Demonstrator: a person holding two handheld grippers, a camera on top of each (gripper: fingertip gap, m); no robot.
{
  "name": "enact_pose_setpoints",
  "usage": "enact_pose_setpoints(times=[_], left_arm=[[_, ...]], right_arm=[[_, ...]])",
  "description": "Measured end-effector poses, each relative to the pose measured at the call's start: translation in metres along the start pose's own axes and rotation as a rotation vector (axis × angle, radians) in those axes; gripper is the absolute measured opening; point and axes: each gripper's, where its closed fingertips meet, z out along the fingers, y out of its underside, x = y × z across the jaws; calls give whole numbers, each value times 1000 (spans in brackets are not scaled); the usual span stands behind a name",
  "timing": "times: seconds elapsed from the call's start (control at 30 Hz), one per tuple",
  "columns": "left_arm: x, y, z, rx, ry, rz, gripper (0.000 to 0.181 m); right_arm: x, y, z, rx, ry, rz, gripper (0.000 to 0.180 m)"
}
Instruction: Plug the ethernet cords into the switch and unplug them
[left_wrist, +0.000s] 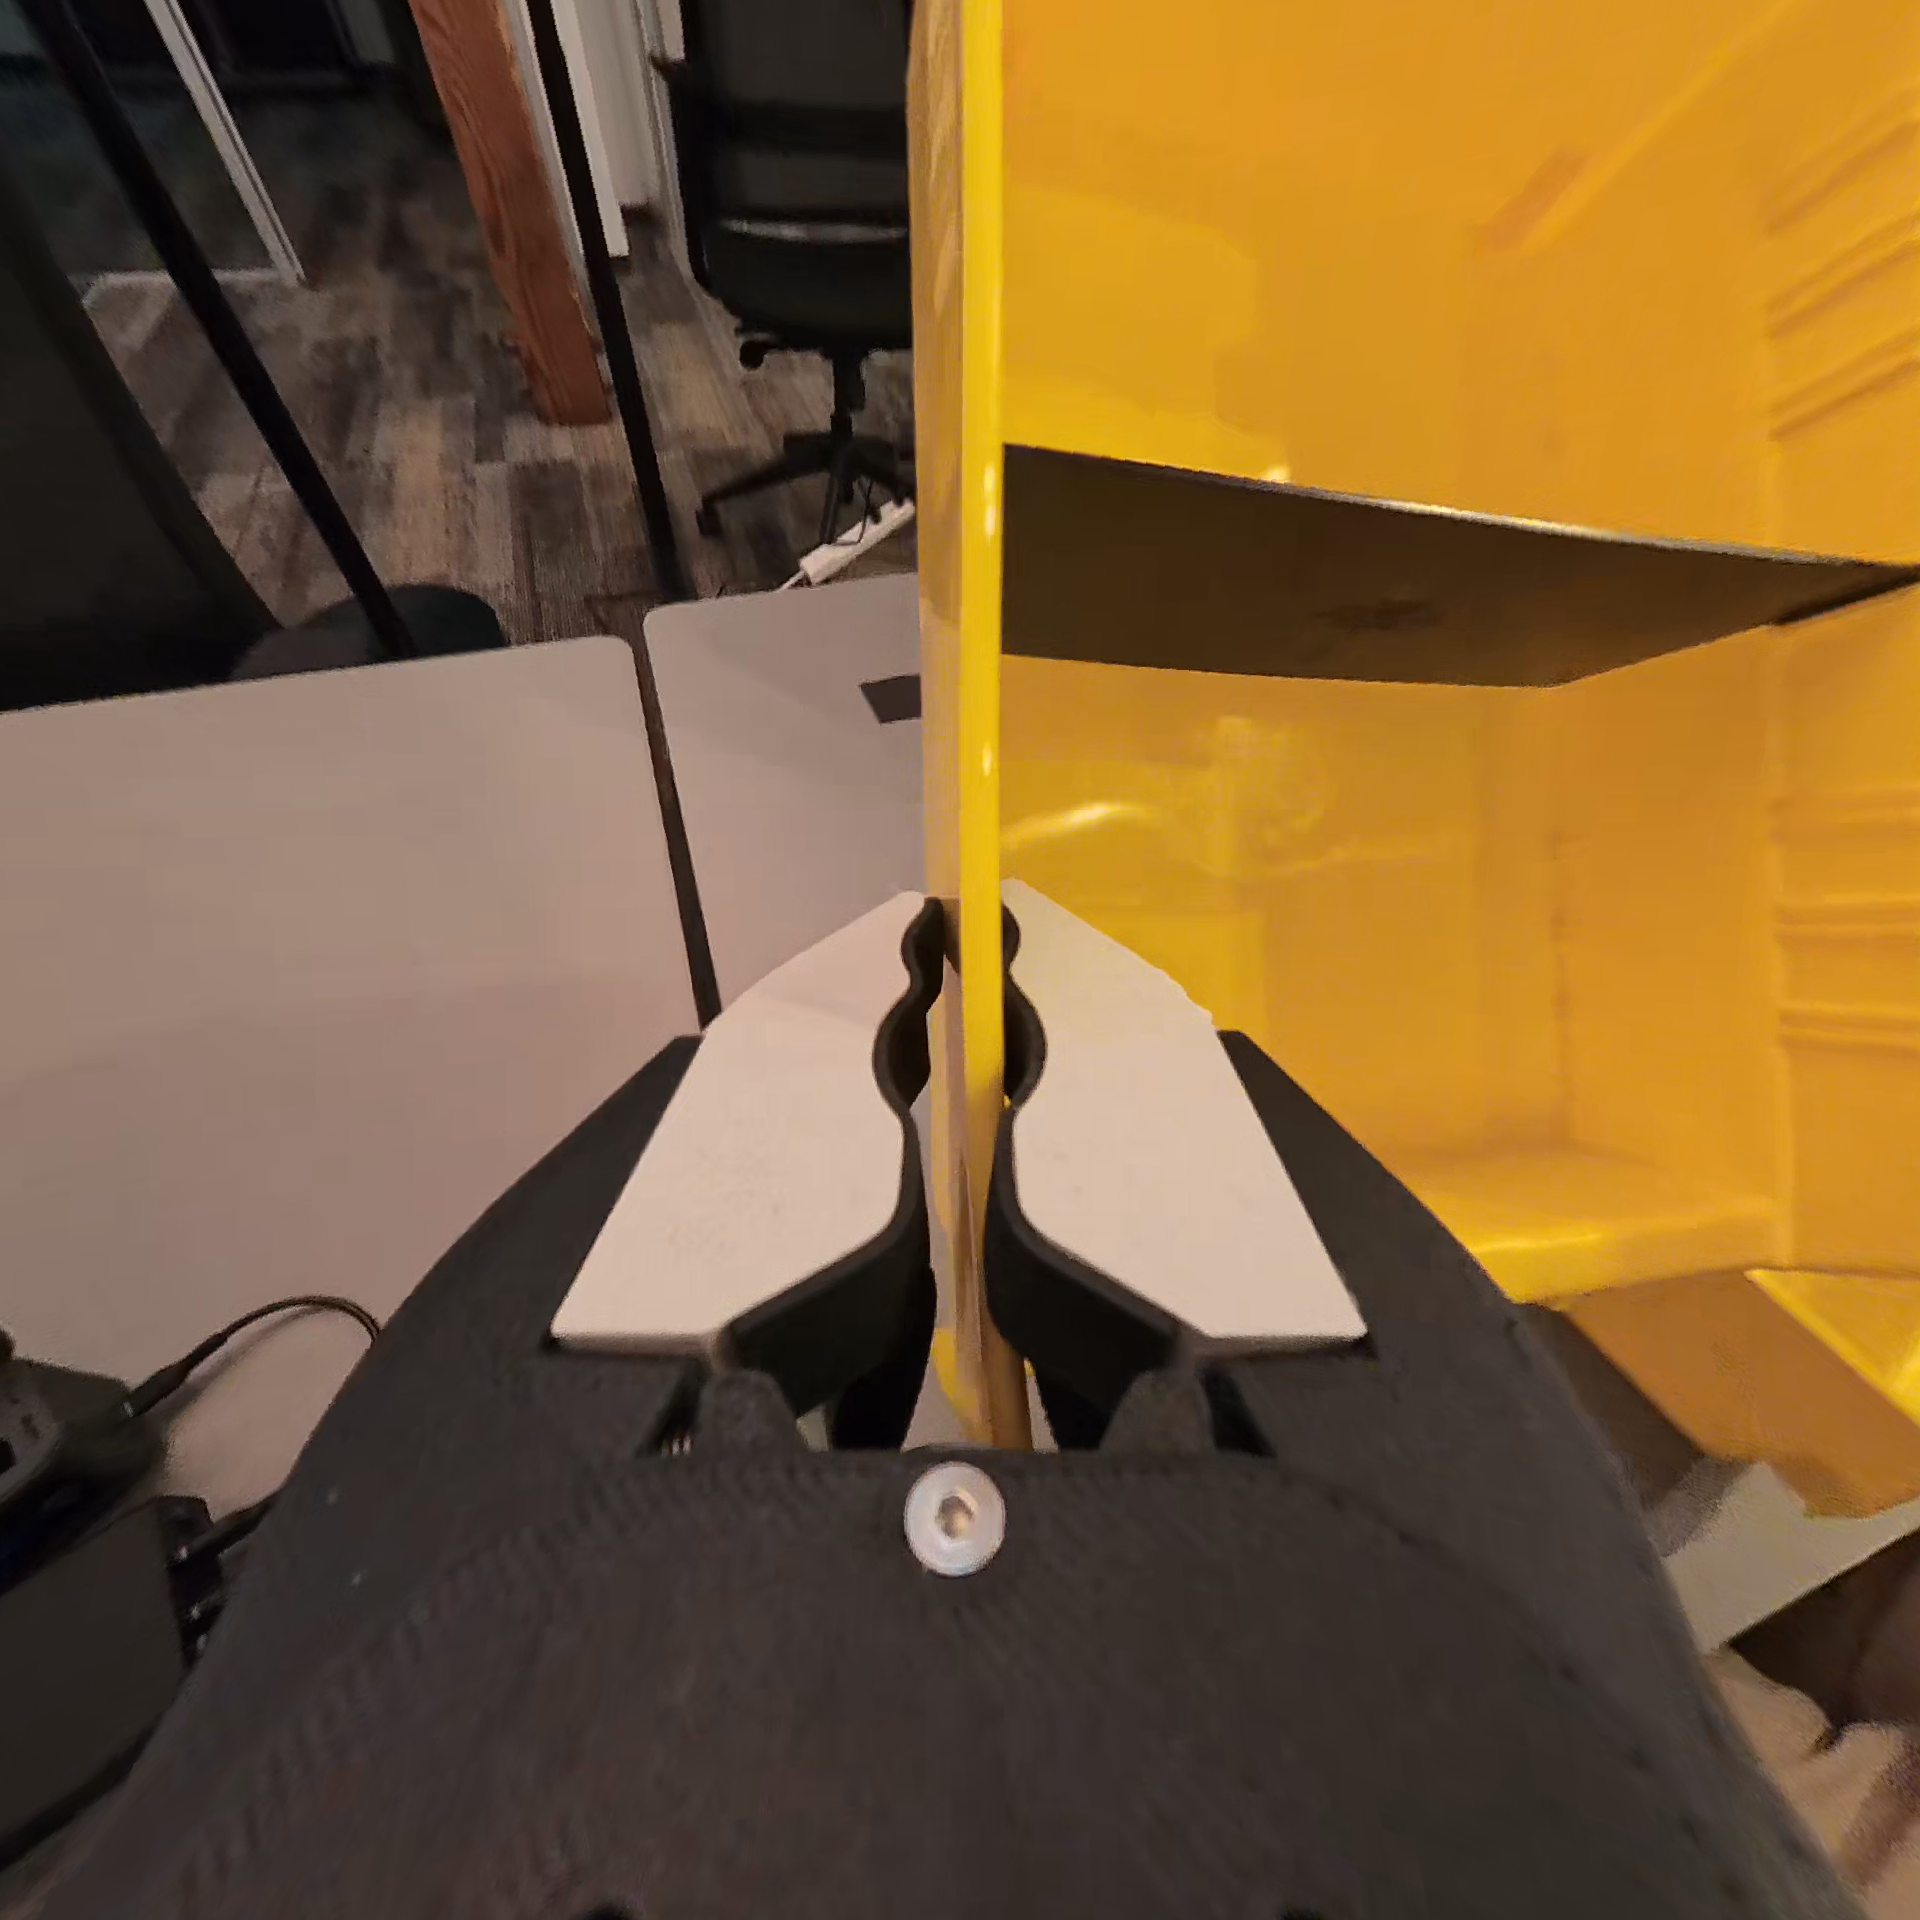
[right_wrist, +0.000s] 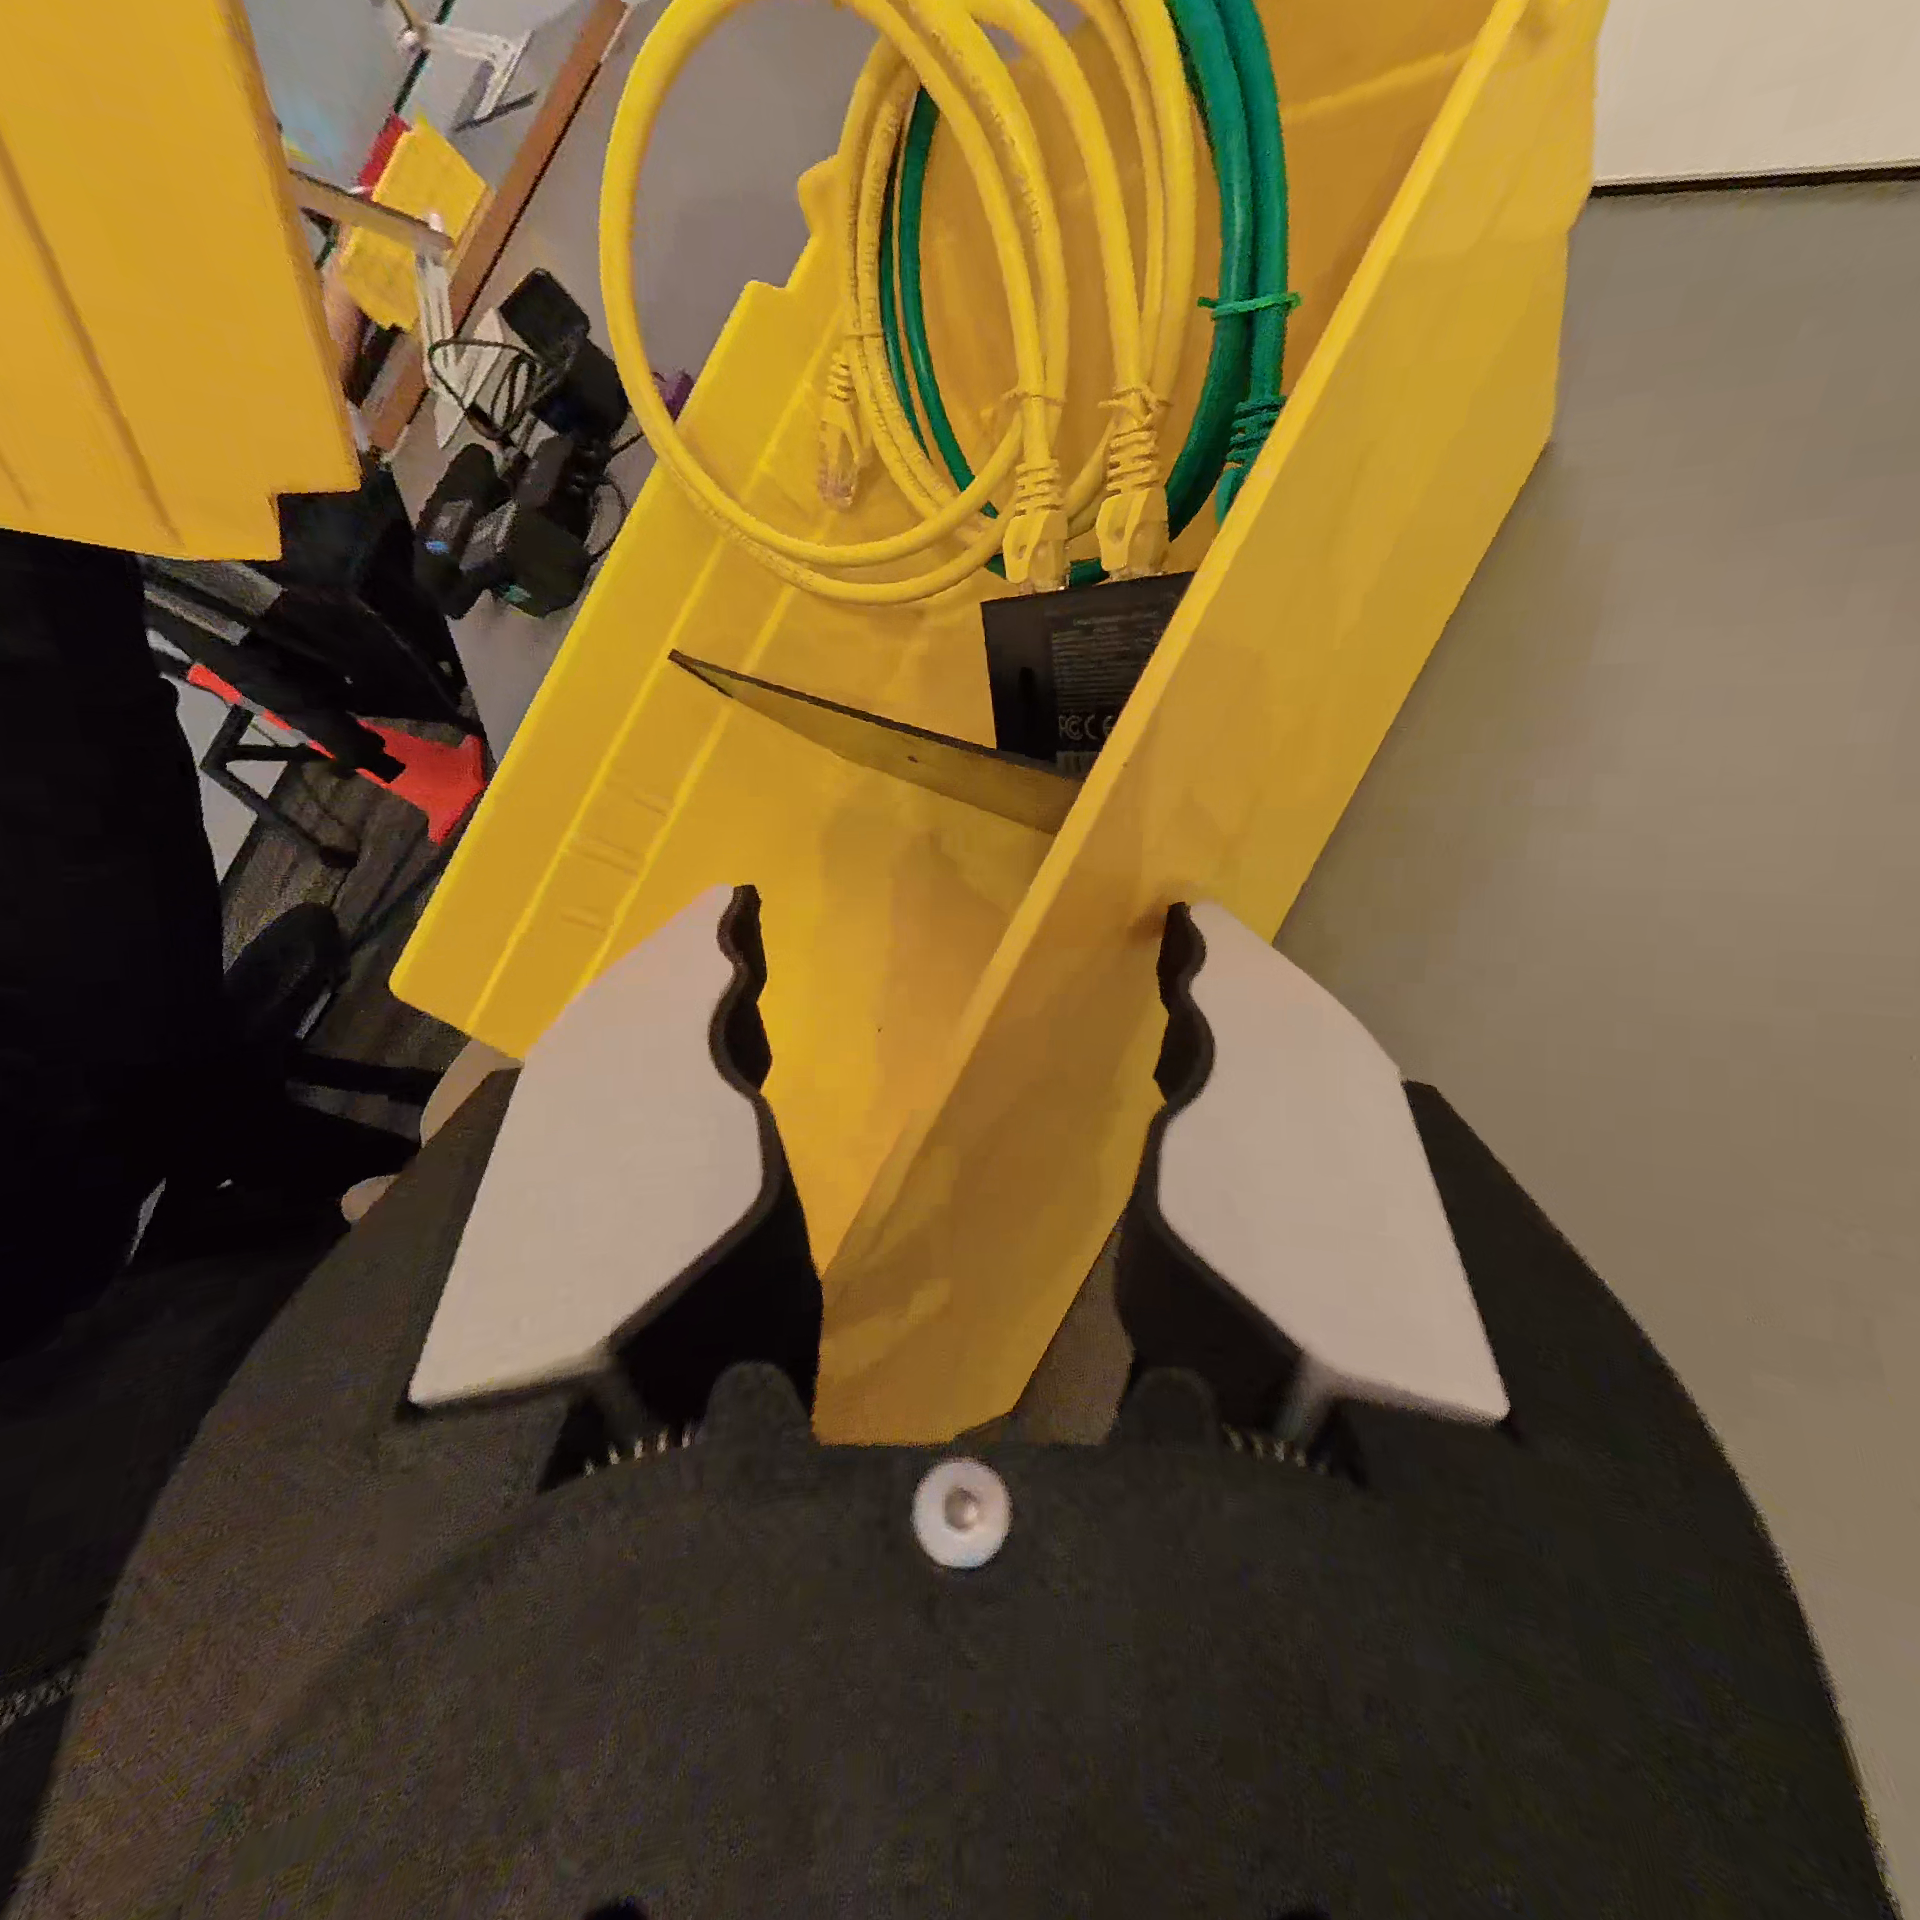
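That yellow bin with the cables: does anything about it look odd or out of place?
Yes. In the right wrist view the yellow bin looks tipped steeply, and the yellow ethernet cords, the green cord and the black switch are bunched against one wall instead of lying flat.

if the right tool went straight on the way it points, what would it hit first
The right tool already straddles the yellow bin's wall, so it would slide farther along that wall. Beyond, likely the black divider, then the switch; depth is unclear.
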Motion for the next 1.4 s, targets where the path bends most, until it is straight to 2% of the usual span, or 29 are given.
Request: enact_pose_setpoints(times=[0.03,0.17,0.23,0.27,0.33,0.5,0.77,0.93,1.07,1.4], left_arm=[[7,-6,-3,7,7,13,6],[40,-25,-7,26,19,81,7],[57,-33,-8,44,37,118,7],[66,-36,-8,58,60,129,7],[85,-41,-7,95,118,123,8],[135,-46,9,123,201,126,9],[217,-45,61,81,313,198,9],[269,-47,90,54,334,241,9],[308,-47,109,29,370,243,9],[376,-38,133,8,454,222,9]], right_arm=[[-10,-1,13,-12,-20,-15,77],[-53,-2,62,-72,-134,-62,93],[-70,-5,72,-93,-178,-68,96],[-73,-5,73,-102,-159,-102,98],[-55,-7,65,-108,35,-288,103],[-19,-35,-6,29,419,-547,104],[21,-28,-117,117,730,-584,104],[32,-17,-164,144,852,-586,104],[35,-10,-191,182,884,-553,103],[48,11,-228,214,923,-477,103]])
